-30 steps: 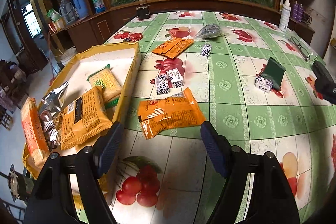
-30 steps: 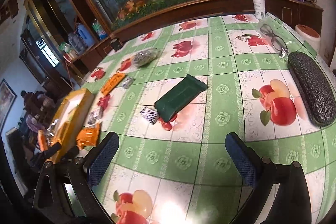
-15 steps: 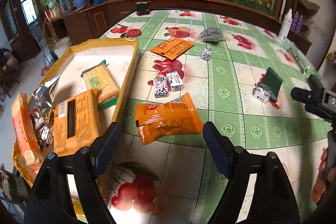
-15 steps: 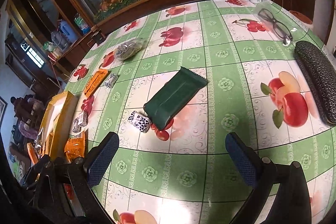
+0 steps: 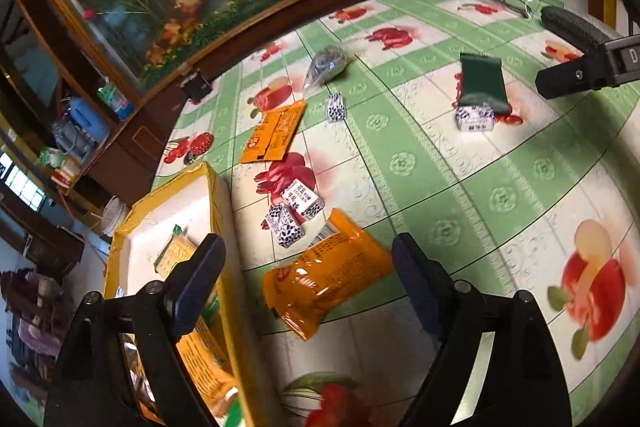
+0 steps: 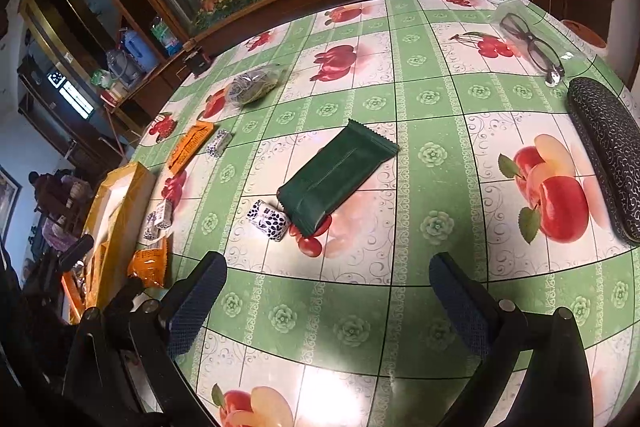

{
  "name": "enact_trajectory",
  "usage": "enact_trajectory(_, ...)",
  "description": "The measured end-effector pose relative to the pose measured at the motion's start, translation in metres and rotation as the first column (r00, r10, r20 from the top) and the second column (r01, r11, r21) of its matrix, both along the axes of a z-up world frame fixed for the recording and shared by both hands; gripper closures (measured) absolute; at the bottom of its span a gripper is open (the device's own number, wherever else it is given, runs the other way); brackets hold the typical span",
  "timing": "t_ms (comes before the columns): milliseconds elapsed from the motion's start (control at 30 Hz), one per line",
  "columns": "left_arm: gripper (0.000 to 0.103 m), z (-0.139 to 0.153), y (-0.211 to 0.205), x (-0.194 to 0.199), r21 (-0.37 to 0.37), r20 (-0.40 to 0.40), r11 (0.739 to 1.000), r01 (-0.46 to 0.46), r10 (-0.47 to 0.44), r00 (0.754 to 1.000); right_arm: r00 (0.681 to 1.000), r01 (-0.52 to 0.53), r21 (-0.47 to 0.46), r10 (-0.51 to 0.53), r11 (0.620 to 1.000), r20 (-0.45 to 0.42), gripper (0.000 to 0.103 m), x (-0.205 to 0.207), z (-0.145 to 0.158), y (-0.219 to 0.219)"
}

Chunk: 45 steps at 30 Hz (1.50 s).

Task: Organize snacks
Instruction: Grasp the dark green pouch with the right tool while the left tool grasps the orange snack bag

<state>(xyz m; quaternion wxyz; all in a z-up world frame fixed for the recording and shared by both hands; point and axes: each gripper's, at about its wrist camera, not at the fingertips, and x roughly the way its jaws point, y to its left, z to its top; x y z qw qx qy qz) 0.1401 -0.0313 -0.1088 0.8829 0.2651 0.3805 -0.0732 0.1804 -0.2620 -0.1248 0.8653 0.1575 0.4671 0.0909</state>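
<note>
My left claw (image 5: 306, 269) is opening, empty, with the orange bag (image 5: 326, 277) just ahead between its fingers. The yellow box (image 5: 218, 211) to its left holds perhaps three packets. My right claw (image 6: 326, 293) stands wide, the green packet (image 6: 338, 177) ahead; most snacks remain out.

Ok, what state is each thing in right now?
Left gripper: jaws opening, empty, over the puffy orange snack bag.
Right gripper: open, empty.
Yellow cardboard box: open-topped, holding packets.
Dark green flat wrapper: sealed, lying flat.
Black-rimmed glasses: unfolded.
Black textured glasses case: closed.
</note>
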Motion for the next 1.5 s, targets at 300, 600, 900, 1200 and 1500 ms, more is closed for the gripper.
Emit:
enact_trajectory(300, 0.017, -0.026, 0.006, 0.026, -0.002, -0.188, 1.000, 0.013, -0.013, 0.982, 0.994, 0.088, -0.089, -0.093, 0.992, -0.062, 0.001, 0.039, -0.008, 0.028)
enact_trajectory(600, 0.017, -0.033, 0.014, 0.039, -0.035, -0.277, 0.999, -0.017, 0.006, 0.961, 0.972, 0.164, -0.157, -0.187, 0.974, -0.142, 0.000, 0.078, -0.027, 0.047)
enact_trajectory(900, 0.061, -0.031, 0.015, 0.036, -0.108, -0.343, 0.994, -0.005, -0.032, 0.939, 0.994, 0.053, -0.316, -0.080, 0.947, -0.073, 0.002, 0.074, -0.034, 0.062)
enact_trajectory(1200, 0.071, -0.025, -0.016, 0.000, -0.185, -0.337, 0.981, 0.053, -0.114, 0.935, 1.000, 0.023, -0.307, -0.028, 0.951, -0.013, 0.031, 0.047, -0.029, 0.038)
enact_trajectory(1500, 0.072, -0.018, -0.001, -0.010, -0.355, -0.313, 0.933, -0.065, -0.053, 0.948, 0.999, 0.048, -0.161, -0.045, 0.986, 0.025, 0.054, 0.028, -0.023, -0.002)
